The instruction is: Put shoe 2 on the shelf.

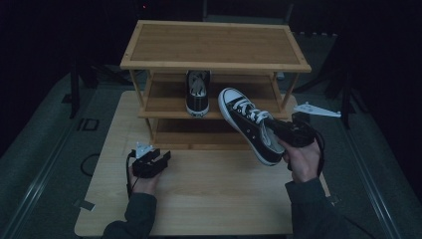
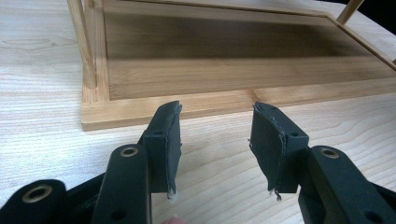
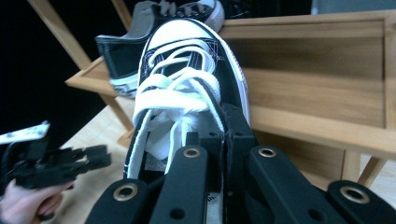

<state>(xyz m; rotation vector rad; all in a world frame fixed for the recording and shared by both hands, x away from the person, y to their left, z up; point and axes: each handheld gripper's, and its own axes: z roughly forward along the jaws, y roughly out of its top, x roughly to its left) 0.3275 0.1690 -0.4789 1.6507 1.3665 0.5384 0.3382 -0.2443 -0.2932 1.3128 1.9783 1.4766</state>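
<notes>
Right now my right gripper [image 1: 284, 133] is clamped on the side wall of a black-and-white sneaker [image 1: 247, 124], holding it in the air, toe tilted up toward the far left, just in front of the wooden shoe rack [image 1: 214, 62]. Its mate, a second sneaker [image 1: 197, 92], sits on the rack's middle shelf, to the left of the one I hold. My left gripper [image 1: 155, 160] rests low over the table [image 1: 209, 199] at the near left, jaws apart and holding nothing, facing the rack's bottom shelf.
</notes>
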